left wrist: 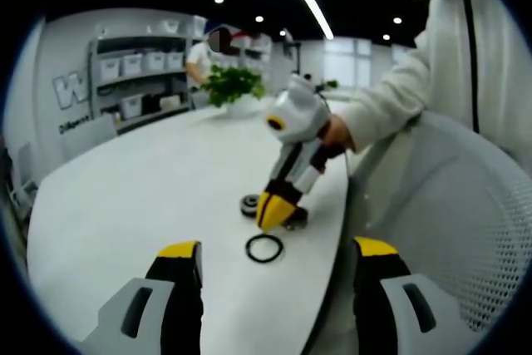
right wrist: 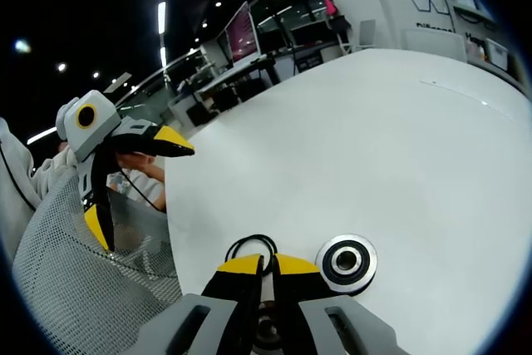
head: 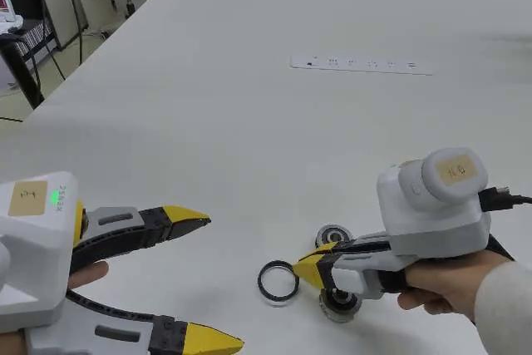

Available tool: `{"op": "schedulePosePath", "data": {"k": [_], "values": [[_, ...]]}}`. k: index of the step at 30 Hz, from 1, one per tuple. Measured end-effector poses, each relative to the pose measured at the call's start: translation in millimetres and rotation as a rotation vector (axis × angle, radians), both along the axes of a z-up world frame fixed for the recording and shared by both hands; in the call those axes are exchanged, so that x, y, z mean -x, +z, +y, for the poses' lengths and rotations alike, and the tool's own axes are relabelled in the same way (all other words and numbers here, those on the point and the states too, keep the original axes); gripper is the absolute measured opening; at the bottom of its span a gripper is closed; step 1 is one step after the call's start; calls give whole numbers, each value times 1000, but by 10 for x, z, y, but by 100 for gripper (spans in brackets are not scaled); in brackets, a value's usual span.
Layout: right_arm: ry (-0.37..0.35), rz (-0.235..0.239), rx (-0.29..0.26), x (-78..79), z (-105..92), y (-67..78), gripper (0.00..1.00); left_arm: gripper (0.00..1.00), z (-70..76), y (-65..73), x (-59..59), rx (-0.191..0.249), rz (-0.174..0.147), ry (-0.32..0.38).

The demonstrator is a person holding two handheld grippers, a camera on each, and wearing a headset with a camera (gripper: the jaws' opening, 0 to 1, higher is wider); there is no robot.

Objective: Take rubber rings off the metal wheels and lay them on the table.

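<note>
black ring just beside right claw (closed)

- right gripper: jaws together over the covered wheel, which is mostly hidden beneath them; can't tell whether they pinch any part of it.
- second wheel: just behind the right gripper, near side hidden by the gripper body.
- rubber ring: in the right gripper view, near half hidden behind the jaw tips.
- left gripper: body cut off by the left and bottom edges.
- power strip: far beyond both grippers, markings too small to read.
</note>
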State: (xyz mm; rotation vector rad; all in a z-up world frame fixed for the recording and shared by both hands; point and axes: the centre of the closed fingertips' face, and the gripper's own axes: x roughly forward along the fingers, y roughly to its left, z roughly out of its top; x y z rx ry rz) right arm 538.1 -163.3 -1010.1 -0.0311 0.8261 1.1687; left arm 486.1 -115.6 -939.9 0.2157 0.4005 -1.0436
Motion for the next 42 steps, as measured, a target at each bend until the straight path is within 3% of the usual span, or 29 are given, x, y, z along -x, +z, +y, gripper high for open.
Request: {"op": "schedulePosePath", "data": {"k": [6,10,21,29,35,38,40,42], "values": [[-18,-16,-18,-60,-22,78,2,74,13,31,-16,-3,-6,1],[-37,-27,-35,-123,-48,148,2,75,16,127,-51,-16,-24,-8],[-140,-82,-94,-410,-231,390,3,76,-21,590,-214,-37,-128,-42],[-172,-117,-80,-502,-385,423,4,77,-196,751,-358,-53,-165,-107],[-166,-164,-53,-567,-506,436,5,77,-381,847,-481,-39,-192,-160],[-155,-184,-44,-565,-555,445,5,76,-480,902,-583,-35,-199,-174],[-147,-197,-25,-568,-600,416,5,74,-512,916,-666,-57,-199,-160],[-141,-192,-9,-559,-642,369,6,73,-582,954,-756,-75,-226,-162]]}}
